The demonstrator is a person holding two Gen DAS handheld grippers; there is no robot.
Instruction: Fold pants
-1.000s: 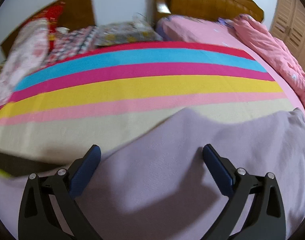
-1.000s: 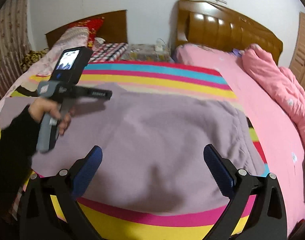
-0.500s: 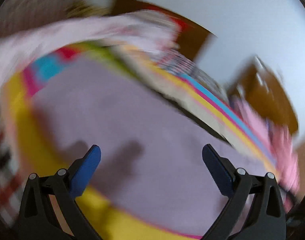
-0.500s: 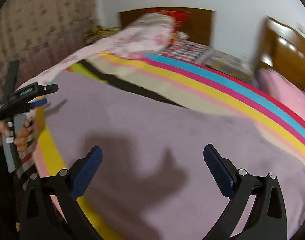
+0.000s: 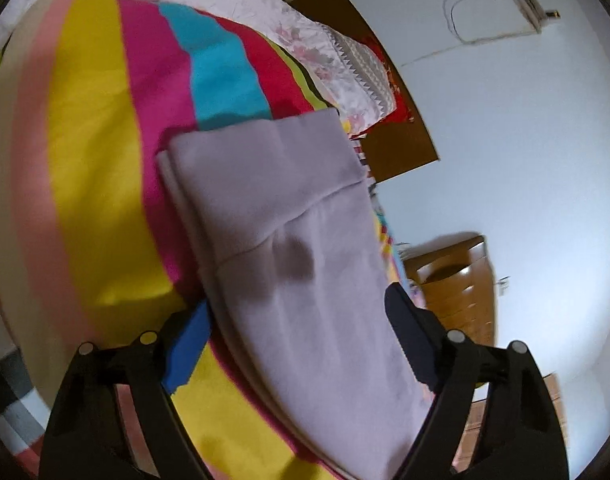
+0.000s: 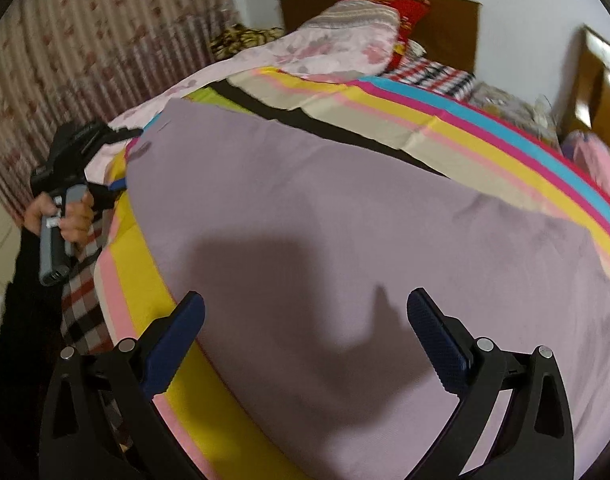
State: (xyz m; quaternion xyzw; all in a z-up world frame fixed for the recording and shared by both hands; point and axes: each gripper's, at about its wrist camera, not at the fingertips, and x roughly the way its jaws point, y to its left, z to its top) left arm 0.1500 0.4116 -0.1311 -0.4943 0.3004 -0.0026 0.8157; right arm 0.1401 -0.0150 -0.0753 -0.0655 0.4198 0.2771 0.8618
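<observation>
Pants (image 6: 345, 220): lilac, spread on the striped bed (image 6: 485, 136); your near edge is cut off.
Left gripper (image 5: 297, 344): closing around the pants' edge, blurred.
Right gripper (image 6: 305, 332): wide, holding nothing.

The left wrist view sits rolled sideways, close at the bed's (image 5: 93, 128) left edge; the right wrist view looks down across it toward the headboard (image 6: 457, 28); both share the lilac pants (image 5: 305, 280).
</observation>
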